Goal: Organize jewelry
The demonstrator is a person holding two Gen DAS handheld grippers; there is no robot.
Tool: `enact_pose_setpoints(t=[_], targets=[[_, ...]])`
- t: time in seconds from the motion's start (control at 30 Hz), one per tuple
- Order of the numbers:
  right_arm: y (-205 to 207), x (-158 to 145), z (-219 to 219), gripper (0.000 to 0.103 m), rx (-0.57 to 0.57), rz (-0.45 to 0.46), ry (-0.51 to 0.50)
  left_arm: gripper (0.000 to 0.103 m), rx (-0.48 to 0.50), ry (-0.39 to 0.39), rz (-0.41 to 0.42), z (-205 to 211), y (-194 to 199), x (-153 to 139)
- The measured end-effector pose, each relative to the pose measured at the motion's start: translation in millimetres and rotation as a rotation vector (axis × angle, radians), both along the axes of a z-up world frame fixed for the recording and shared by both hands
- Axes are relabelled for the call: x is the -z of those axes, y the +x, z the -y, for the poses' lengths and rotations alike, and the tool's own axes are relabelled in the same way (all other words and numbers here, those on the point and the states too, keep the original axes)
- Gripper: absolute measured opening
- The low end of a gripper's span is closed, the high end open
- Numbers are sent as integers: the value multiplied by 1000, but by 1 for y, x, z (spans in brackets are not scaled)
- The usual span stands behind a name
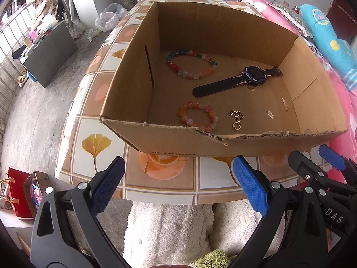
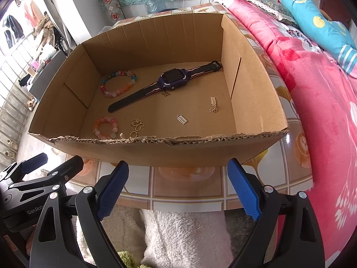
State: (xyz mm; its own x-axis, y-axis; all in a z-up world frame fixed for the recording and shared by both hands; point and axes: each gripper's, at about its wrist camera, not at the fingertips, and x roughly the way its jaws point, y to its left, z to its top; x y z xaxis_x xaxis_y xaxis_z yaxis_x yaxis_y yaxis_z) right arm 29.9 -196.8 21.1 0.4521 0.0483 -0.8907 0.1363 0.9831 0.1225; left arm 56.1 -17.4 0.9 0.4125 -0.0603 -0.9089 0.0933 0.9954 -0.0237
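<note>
Both tools hang low at the near edge of the desk (image 1: 160, 186): your left tool (image 1: 178, 185) and right tool (image 2: 178, 188) each stand with their blue ribbed pads wide apart, holding nothing. Past them sits the cardboard box (image 2: 200, 149), its near rim torn and ragged, so come in over that edge, not through it.

All the jewelry already lies on the box floor, which fits either a finished sort or loose pieces awaiting arranging.

Nearest is a small orange bead bracelet (image 1: 197, 117), round and smooth, likely to roll. Beside it lies a thin gold charm (image 1: 237, 117), flat and hard to pinch. Further back lie a dark watch (image 1: 238, 80) with a rubbery strap and a bigger, mixed-colour bead bracelet (image 1: 191, 63).
</note>
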Motion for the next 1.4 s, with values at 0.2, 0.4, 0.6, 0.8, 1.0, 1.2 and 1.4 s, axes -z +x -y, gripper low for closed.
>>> enact_pose_setpoints(t=[0.2,0.4,0.6,0.8,1.0,1.2,1.4], targets=[[-2,0,1,88,2,-1,-5,94,2,-1,5,0,-1,-2],[-2,0,1,88,2,-5,-5,94,2,0,3,0,-1,-1],[-2,1,1,88,0,-6,-4,94,2,0,3,0,-1,-1],[-2,0,1,88,-2,-7,-5,94,1,-2,2,0,-1,-1],[-2,1,1,88,-2,-5,-5,94,1,-3,2,0,-1,-1],[-3,1,1,88,0,-7,-5,94,0,-2,2,0,-1,-1],[-2,1,2,88,-1,-7,-4,94,-1,-1,4,0,-1,-2]])
